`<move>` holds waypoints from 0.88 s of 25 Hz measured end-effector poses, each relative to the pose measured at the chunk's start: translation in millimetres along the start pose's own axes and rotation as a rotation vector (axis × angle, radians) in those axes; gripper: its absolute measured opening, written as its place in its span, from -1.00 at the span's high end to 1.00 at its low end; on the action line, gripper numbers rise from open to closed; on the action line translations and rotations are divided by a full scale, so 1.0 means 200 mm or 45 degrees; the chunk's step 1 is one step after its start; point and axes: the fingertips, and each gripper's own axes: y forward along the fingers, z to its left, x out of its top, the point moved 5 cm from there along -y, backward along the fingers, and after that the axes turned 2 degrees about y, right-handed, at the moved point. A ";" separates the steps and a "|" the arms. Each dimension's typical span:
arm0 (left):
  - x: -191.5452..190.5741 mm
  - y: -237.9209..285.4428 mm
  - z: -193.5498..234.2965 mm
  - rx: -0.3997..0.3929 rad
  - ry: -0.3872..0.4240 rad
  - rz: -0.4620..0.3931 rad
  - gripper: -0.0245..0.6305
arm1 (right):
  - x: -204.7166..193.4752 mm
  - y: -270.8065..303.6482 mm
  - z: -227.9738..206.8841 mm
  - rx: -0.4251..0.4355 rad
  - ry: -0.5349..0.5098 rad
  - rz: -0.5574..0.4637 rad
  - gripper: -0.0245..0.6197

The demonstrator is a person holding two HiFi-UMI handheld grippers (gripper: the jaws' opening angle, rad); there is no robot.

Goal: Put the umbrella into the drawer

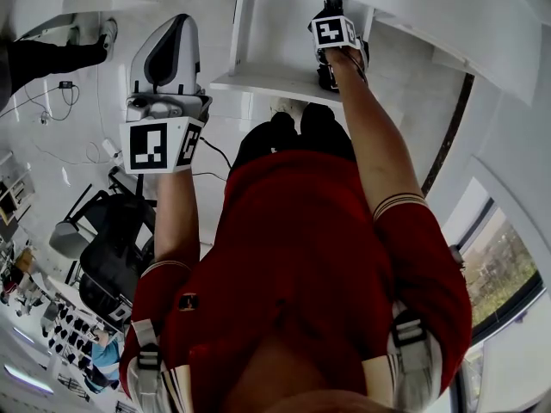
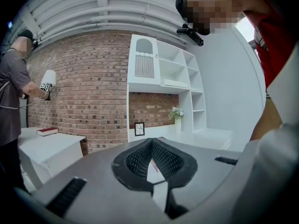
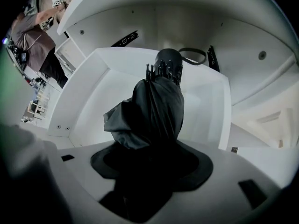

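A folded black umbrella stands between the jaws of my right gripper, which is shut on its crumpled fabric. The gripper points straight down into an open white drawer, and the umbrella's ribbed handle end with its strap loop reaches toward the drawer's bottom. In the head view the right gripper hangs over the same drawer, and the hand hides most of the umbrella. My left gripper is held out level to the left of the drawer, shut and empty, its tips meeting.
The left gripper view faces a brick wall, a white shelf unit with a flower vase, and a white table with a red book. Another person stands at the left. A black chair and cables lie on the floor.
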 end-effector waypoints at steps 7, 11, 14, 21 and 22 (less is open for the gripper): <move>0.00 -0.01 -0.02 -0.013 -0.006 -0.004 0.90 | 0.00 -0.03 0.00 -0.012 -0.002 -0.014 0.01; -0.01 -0.02 -0.05 -0.025 -0.020 -0.012 0.90 | -0.01 -0.08 0.01 -0.002 -0.007 -0.053 -0.02; -0.01 -0.02 -0.08 -0.043 -0.028 -0.020 0.90 | -0.02 -0.12 0.02 0.016 -0.039 -0.094 -0.02; 0.00 -0.02 -0.15 -0.080 -0.033 -0.039 0.90 | -0.04 -0.24 0.04 0.048 -0.101 -0.211 0.00; 0.00 -0.02 -0.16 -0.084 -0.033 -0.040 0.90 | -0.04 -0.25 0.04 0.051 -0.110 -0.228 0.00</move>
